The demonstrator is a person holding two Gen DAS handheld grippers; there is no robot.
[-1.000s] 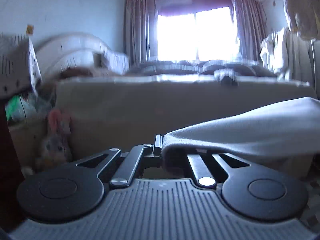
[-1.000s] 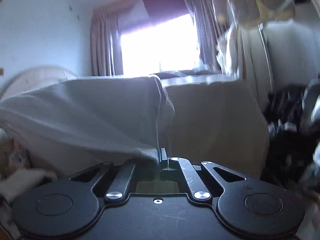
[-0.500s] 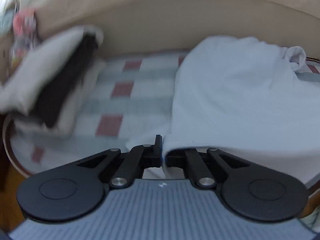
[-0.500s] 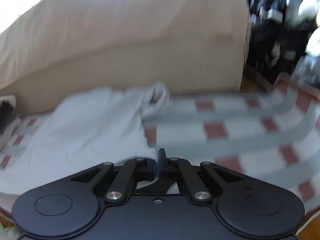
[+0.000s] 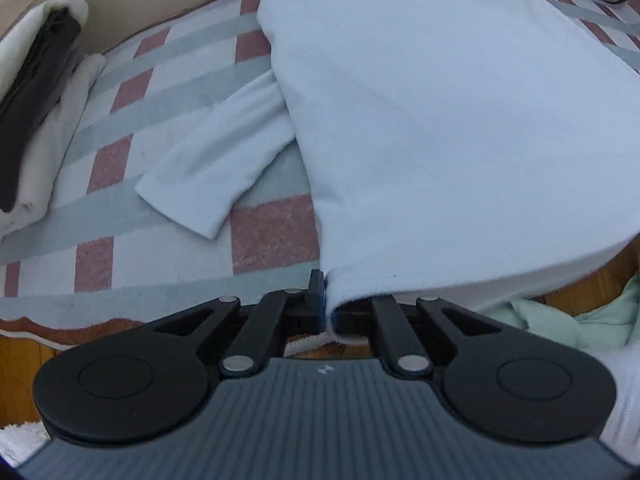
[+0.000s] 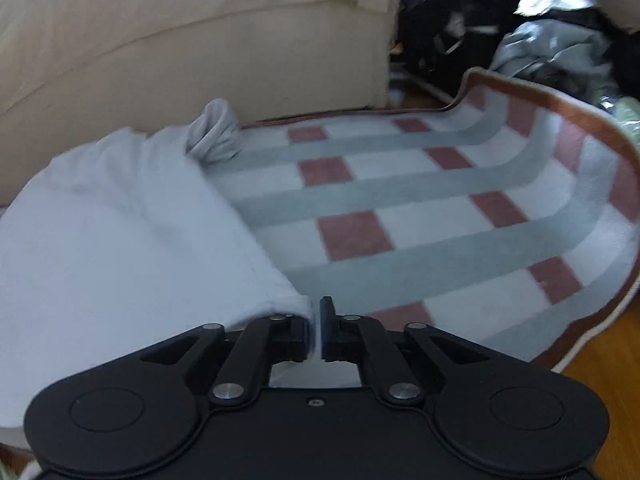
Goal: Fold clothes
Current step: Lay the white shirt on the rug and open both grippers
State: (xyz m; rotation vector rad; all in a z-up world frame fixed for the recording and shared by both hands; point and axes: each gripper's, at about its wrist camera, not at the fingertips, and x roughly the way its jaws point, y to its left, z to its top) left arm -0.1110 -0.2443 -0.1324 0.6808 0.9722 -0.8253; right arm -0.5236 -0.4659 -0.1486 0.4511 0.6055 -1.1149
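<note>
A pale blue long-sleeved shirt (image 5: 440, 112) is spread over the checked rug (image 5: 168, 80). One sleeve (image 5: 216, 160) lies flat to the left of its body. My left gripper (image 5: 326, 300) is shut on the shirt's near hem corner, low over the rug's front edge. In the right wrist view the same shirt (image 6: 120, 240) fills the left half, with a bunched sleeve (image 6: 214, 132) at its far end. My right gripper (image 6: 316, 330) is shut on the other hem corner, just above the rug (image 6: 440, 208).
A beige bed side (image 6: 180, 40) rises behind the rug. Folded white and dark clothes (image 5: 36, 92) lie at the rug's left. A mint green garment (image 5: 560, 320) sits on the wooden floor at right. Dark clutter and bags (image 6: 520, 20) crowd the far right.
Both grippers have swung down from chest height to the rug, carrying the shirt. The shirt went from hanging in the air to lying spread on the rug.
</note>
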